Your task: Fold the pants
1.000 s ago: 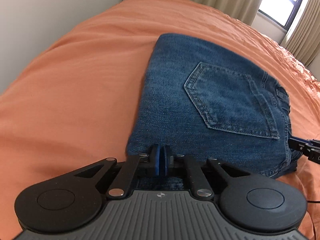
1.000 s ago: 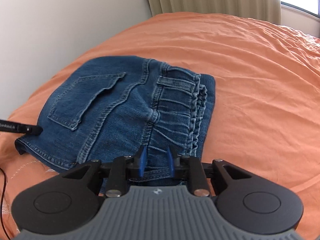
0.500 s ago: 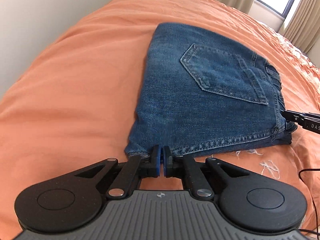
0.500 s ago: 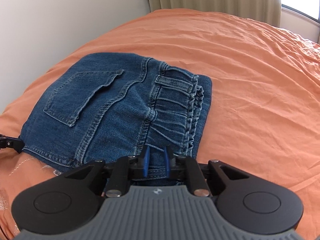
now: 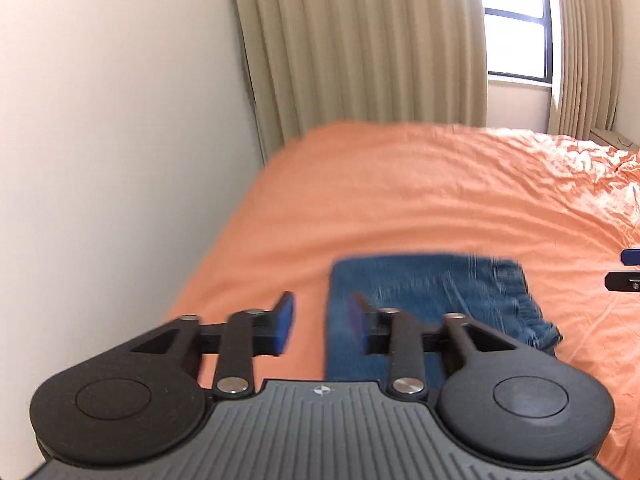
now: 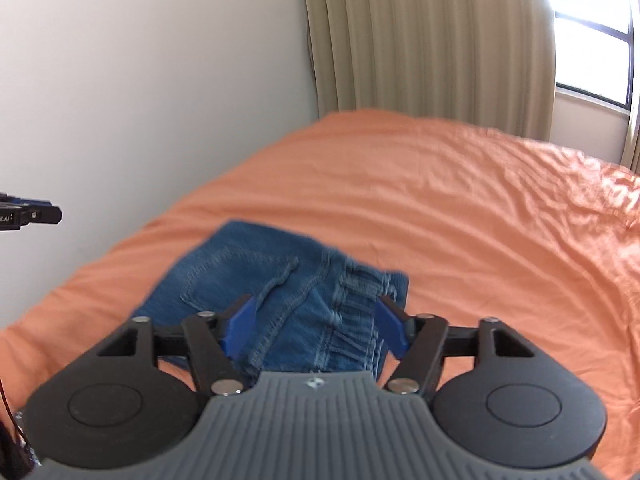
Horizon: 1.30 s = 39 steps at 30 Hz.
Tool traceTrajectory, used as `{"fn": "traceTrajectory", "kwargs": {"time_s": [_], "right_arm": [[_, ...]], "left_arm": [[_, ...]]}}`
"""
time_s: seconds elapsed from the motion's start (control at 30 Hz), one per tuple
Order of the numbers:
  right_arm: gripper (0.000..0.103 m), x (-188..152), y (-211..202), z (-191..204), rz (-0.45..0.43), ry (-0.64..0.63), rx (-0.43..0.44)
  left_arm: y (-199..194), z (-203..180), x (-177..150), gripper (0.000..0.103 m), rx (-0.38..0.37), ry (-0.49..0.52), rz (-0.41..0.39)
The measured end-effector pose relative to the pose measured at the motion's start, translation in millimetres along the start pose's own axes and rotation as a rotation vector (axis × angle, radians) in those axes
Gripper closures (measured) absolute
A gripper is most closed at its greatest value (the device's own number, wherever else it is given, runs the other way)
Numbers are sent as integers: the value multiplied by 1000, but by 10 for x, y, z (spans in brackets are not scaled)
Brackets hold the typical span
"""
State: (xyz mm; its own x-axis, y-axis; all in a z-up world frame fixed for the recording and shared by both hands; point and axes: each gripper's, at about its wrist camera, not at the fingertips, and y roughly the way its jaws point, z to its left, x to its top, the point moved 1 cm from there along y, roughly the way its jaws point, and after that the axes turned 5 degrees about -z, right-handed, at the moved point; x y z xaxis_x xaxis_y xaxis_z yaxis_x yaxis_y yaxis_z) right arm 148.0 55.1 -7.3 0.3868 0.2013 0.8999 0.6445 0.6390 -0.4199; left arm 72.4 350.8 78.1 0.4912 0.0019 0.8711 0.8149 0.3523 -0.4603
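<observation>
Lying flat on the orange bed [image 6: 460,208], the pants [image 6: 280,280] are a compact denim rectangle w/ back pocket and gathered waistband facing up, close to the wall-side edge. Both grippers hang above it and hold nothing: left gripper [image 5: 322,326] has its fingers apart, over the bundle's left edge; right gripper [image 6: 316,330] has fingers wide apart, approx. over the waistband. I judge the fold is finished and the open fingers mean release, so the cloth stays as laid. The pictures are blurred, so the seam details are not sure.
</observation>
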Motion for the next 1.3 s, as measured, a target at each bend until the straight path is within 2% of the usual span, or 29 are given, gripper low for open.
{"fn": "traceTrajectory", "kwargs": {"time_s": [0.07, 0.1, 0.17, 0.23, 0.3, 0.4, 0.53, 0.77, 0.93, 1.13, 1.3], "right_arm": [[29, 124, -268, 84, -49, -8, 2], [27, 165, -397, 122, -71, -9, 7], [24, 222, -673, 196, -119, -7, 22], [22, 223, -903, 266, -155, -6, 31], [22, 182, -1116, 344, -187, -13, 25], [22, 67, -1416, 424, -233, -17, -1], [22, -163, -1755, 527, -268, -4, -23], [22, -584, -2025, 680, -268, -5, -38], [22, -852, -1980, 736, -262, -24, -68], [22, -1110, -1776, 691, -195, 5, -99], [22, -1252, -1569, 592, -135, 22, -140]], "left_arm": [[-300, -48, 162, 36, 6, 6, -70], [-432, -76, 219, 23, 8, 9, -95], [-681, -158, 287, 11, 42, 16, -139], [-880, -265, 284, 10, 80, 35, -168], [-1036, -378, 240, 2, 137, 42, -175], [-1227, -543, 83, 2, 184, 47, -213], [-1434, -703, -188, 2, 178, -22, -238], [-1457, -959, -547, 2, 121, -110, -146], [-1377, -1129, -743, 2, 98, -110, -68], [-1244, -1236, -918, 2, 101, -125, -18], [-1031, -1349, -1031, 2, 64, -129, 36]]}}
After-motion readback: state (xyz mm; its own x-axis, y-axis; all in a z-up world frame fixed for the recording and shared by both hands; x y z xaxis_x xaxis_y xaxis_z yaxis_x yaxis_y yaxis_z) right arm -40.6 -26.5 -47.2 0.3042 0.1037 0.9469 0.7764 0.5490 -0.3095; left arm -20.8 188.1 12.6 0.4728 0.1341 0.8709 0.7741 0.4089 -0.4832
